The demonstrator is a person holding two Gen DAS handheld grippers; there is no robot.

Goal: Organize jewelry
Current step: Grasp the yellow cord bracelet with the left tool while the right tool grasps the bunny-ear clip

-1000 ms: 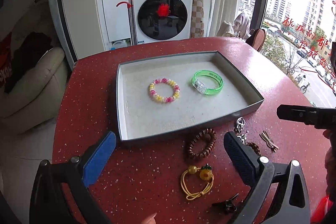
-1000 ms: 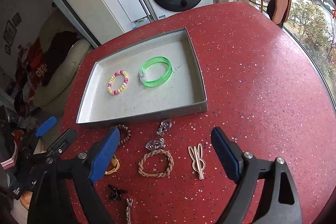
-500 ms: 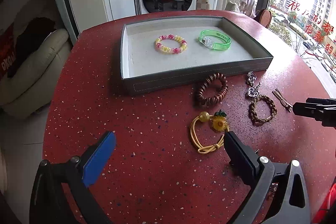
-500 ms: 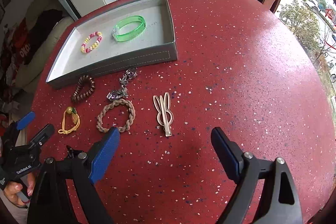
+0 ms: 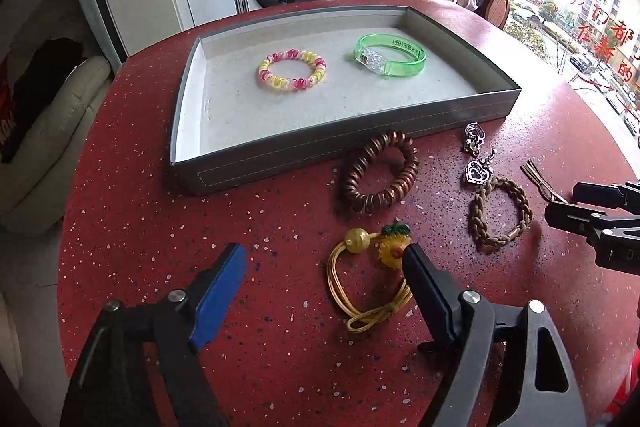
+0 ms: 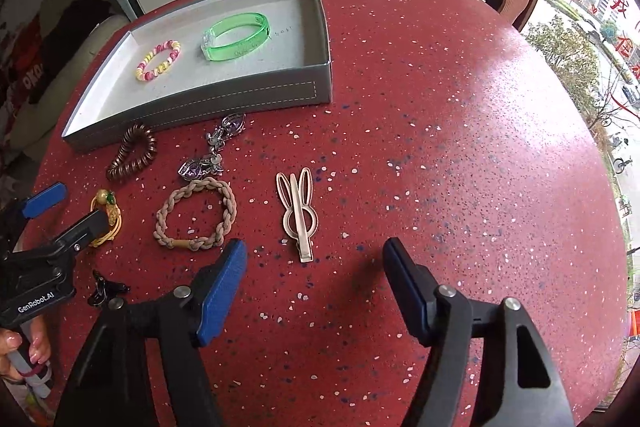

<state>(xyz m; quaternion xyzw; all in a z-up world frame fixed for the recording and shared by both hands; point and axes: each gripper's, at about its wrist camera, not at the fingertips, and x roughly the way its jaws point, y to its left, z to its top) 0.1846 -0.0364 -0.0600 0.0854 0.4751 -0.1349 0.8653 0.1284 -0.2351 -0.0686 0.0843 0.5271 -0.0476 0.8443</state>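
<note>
The tray [image 5: 304, 163] sits on the table [image 5: 140, 211] and holds 2 pieces: the beaded bracelet [image 5: 291, 72] left, the bangle [image 5: 390, 56] right. Just before the tray's front wall lie the coil bracelet [image 5: 379, 172] and, to its right, the charm chain [image 5: 475, 157]. Farther from the tray lie the cord bracelet [image 5: 370, 281], the braided bracelet [image 5: 500, 214] and, rightmost, the rabbit hair clip [image 6: 298, 213].

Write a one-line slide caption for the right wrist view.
Open right gripper hovers near a rabbit-shaped hair clip on the red table; two bracelets lie in the gray tray.
</note>
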